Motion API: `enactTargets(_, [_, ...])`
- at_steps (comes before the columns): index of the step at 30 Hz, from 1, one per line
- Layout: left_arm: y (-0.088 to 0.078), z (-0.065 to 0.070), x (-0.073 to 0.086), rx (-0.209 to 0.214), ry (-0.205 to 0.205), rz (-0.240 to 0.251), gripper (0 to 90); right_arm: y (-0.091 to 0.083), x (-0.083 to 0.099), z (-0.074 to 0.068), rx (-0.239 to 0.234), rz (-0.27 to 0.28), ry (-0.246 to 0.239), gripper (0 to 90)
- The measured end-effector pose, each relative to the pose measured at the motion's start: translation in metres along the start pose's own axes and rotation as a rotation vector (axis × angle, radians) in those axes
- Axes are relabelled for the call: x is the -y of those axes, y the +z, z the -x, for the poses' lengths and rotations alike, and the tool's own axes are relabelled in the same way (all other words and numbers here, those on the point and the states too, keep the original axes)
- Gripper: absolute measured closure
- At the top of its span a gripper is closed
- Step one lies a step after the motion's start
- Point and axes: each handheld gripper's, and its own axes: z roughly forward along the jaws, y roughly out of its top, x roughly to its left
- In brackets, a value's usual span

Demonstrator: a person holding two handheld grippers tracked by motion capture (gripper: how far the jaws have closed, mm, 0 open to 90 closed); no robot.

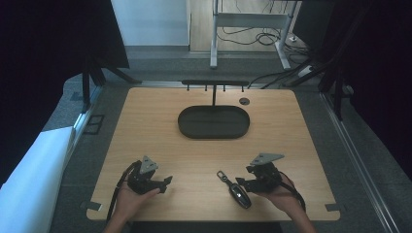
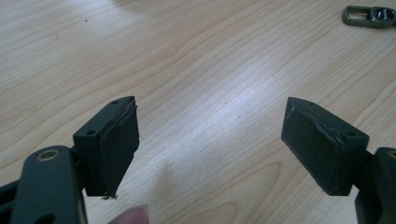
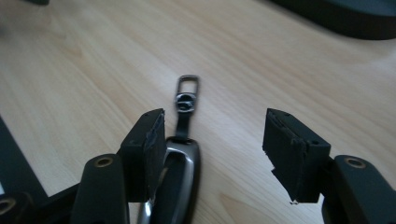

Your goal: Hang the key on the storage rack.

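Fob [image 3: 180,179], dark with silver trim, strap ending in metal clip [image 3: 187,87].

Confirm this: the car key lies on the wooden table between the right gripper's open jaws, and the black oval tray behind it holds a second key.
Not quite. The tray holds nothing, as the high view shows. The rest stands: the car key lies on the table between the open jaws of the right gripper, close against one pad.
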Motion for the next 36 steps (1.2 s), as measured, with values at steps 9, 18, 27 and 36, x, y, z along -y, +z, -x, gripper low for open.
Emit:
enactTargets(9, [-0.006,-0.001,-0.002,-0.004,-0.009,0.022,19.7,0.032,-0.007,-0.013,-0.031,-0.119,-0.033,44.4])
enactTargets(18, [-0.007,-0.003,-0.002,0.002,-0.006,0.024,19.7,0.054,-0.027,-0.018,-0.013,-0.28,-0.065,51.6])
enactTargets(27, [-0.007,-0.001,-0.003,0.005,-0.009,0.028,19.7,0.072,-0.032,-0.019,0.03,-0.383,-0.076,59.6])
enactTargets(36, [-0.007,-0.001,-0.002,0.004,-0.01,0.023,19.7,0.08,-0.037,-0.023,0.049,-0.439,-0.094,67.1])
